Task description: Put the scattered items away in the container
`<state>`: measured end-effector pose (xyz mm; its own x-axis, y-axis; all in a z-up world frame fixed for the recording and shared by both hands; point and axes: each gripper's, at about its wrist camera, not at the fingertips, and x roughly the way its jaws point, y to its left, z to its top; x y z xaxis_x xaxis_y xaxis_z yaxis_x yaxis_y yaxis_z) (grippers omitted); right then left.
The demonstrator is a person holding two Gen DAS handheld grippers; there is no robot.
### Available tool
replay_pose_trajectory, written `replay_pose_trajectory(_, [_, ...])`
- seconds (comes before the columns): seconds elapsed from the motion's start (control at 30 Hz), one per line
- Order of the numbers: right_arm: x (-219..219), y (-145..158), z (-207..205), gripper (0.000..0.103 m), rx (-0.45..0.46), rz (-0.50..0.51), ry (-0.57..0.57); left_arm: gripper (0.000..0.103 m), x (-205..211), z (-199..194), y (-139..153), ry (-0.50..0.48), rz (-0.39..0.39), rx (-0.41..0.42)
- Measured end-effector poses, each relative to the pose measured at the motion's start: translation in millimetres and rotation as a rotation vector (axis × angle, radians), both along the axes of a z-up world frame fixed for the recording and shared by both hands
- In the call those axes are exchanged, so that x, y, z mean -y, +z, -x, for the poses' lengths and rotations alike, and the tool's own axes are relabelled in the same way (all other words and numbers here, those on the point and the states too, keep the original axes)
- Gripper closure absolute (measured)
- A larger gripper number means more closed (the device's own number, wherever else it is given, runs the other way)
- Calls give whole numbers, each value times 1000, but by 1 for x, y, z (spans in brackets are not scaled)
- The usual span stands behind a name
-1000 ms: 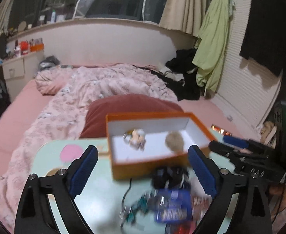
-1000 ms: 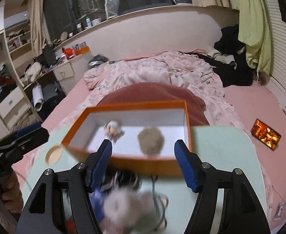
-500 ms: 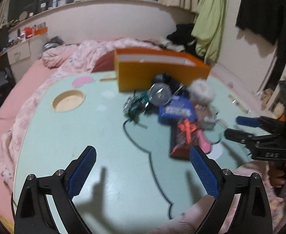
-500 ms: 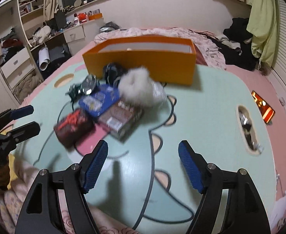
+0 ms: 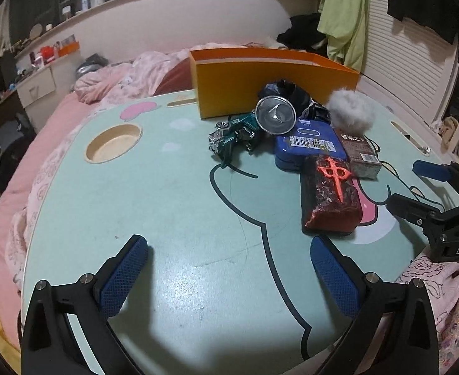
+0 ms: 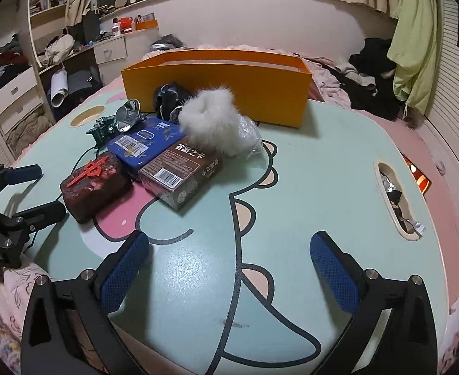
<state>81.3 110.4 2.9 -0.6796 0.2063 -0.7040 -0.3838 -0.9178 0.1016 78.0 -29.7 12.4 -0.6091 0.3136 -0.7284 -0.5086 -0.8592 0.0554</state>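
Left claw (image 5: 229,276): I held it wide apart, nothing between its blue pads, low over the near edge of the bench (image 5: 173,206).
Right claw (image 6: 229,268): I held it wide apart too, gripping nothing, over the bench's near side; in the left wrist view it showed at 3 o'clock.
Container: orange box (image 6: 229,90), upright at 12 o'clock on the far side of the bench; its inside was hidden from both views.
Pile: scattered items lay clustered just in front of the box, between it and the claws.
Dark red block (image 6: 95,184): nearest item of the pile, red mark on top, at 10 o'clock in the right wrist view.
Blue tin (image 6: 145,143): flat, barcode label up, touching the red block and the brown box.
Brown box (image 6: 182,172): flat, printed side up, touching the tin, partly under the fluff.
White fluffy ball (image 6: 214,118): sat on the far end of the brown box, near the orange box.
Green toy camera (image 5: 232,134): at the pile's left, with a round silver reflector (image 5: 274,115) standing up from it.
Black bundle (image 5: 295,97): against the orange box front; I could not tell what it was.
Round recess (image 5: 113,143): set in the bench at 10 o'clock in the left wrist view, well apart from the pile.
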Motion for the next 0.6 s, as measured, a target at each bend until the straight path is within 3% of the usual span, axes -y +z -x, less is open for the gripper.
replay_pose_trajectory(0.6, [2, 0, 0, 0, 1, 0, -3, 0, -1, 2, 1, 0, -1, -2])
